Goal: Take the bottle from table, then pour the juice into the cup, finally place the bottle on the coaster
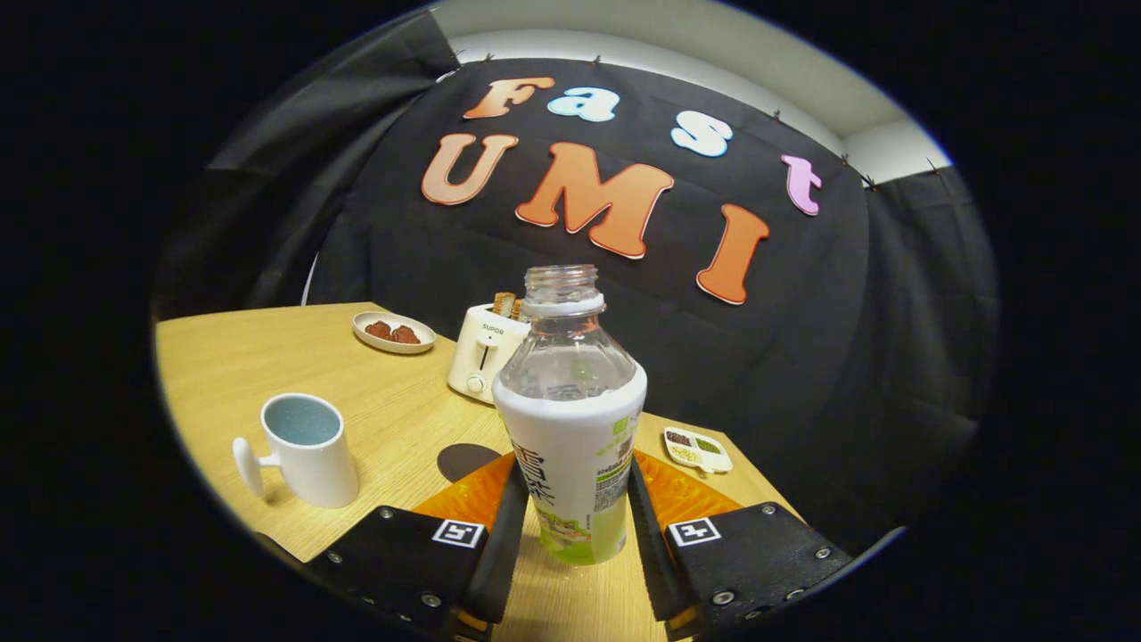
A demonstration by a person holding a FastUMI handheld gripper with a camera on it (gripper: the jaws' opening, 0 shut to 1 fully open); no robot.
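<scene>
Gripper view: the uncapped clear plastic bottle [571,419] with its white-and-green label is pinched upright between the jaws (wooden tabletop [392,410] beneath).

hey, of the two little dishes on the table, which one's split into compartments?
The small dish just beyond the gripper, right of the bottle. The round plate beside the toaster is undivided.

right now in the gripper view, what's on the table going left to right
cup → dark coaster → bottle, standing between the fingers of the hand-held gripper, which sit close on both its sides → small tray of seeds
</scene>
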